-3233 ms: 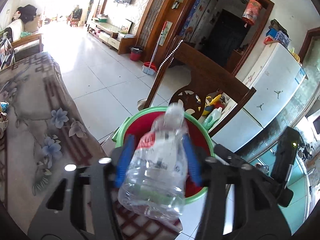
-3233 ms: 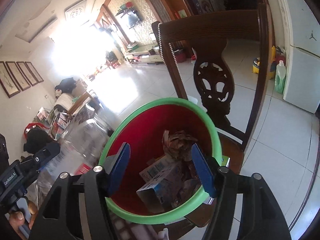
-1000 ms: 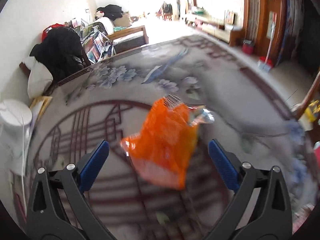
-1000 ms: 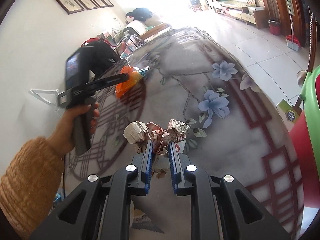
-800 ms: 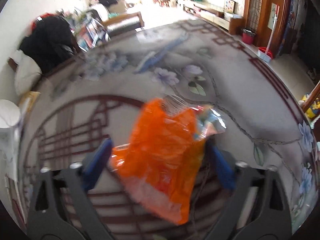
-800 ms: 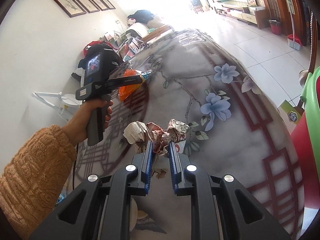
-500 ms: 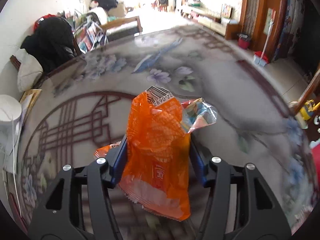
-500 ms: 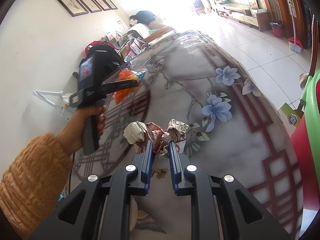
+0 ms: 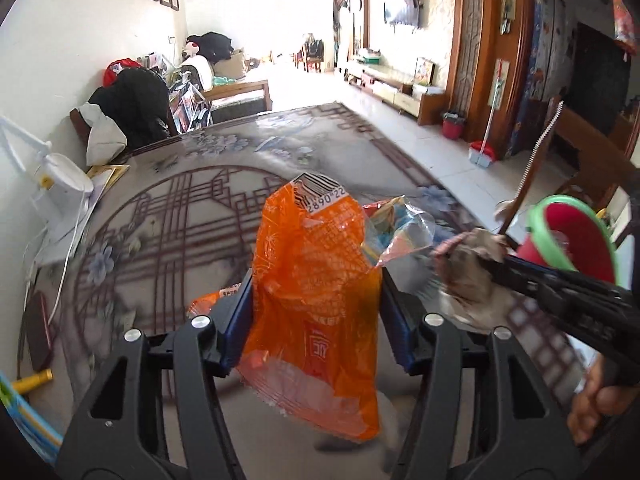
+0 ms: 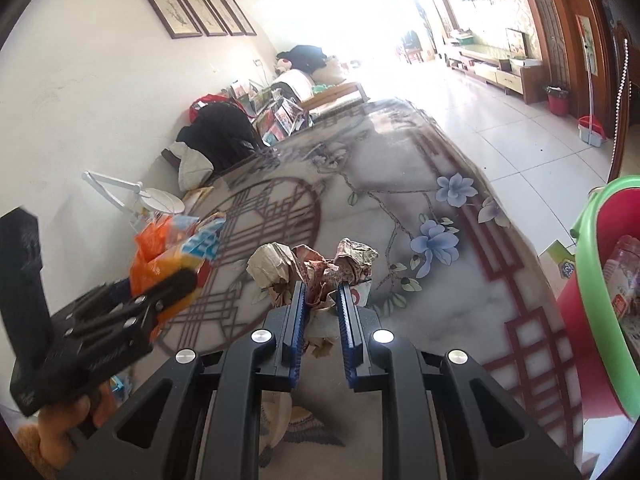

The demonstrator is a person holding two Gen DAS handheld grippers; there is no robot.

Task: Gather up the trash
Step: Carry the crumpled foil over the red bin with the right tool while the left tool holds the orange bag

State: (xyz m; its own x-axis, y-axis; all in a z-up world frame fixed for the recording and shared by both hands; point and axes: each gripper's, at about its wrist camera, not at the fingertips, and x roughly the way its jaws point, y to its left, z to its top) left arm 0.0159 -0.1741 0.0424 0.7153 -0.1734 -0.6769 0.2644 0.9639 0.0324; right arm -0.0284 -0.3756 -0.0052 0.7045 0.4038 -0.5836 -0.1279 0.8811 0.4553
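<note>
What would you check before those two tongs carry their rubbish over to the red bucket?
1. Left tongs gripping the orange wrapper: ok, pinched between both blue pads.
2. Right tongs gripping the crumpled paper: ok.
3. Wrapper lifted off the table: cannot tell, its bottom edge hangs low.
4. Red bucket in view and open: ok.
5. Room left in the bucket: cannot tell, a plastic bottle already lies inside.

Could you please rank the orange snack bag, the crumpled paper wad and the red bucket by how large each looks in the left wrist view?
1. Orange snack bag, nearest the camera, so inflated.
2. Red bucket, partly cut off.
3. Crumpled paper wad, close to the bucket in apparent size, so unsure.
</note>
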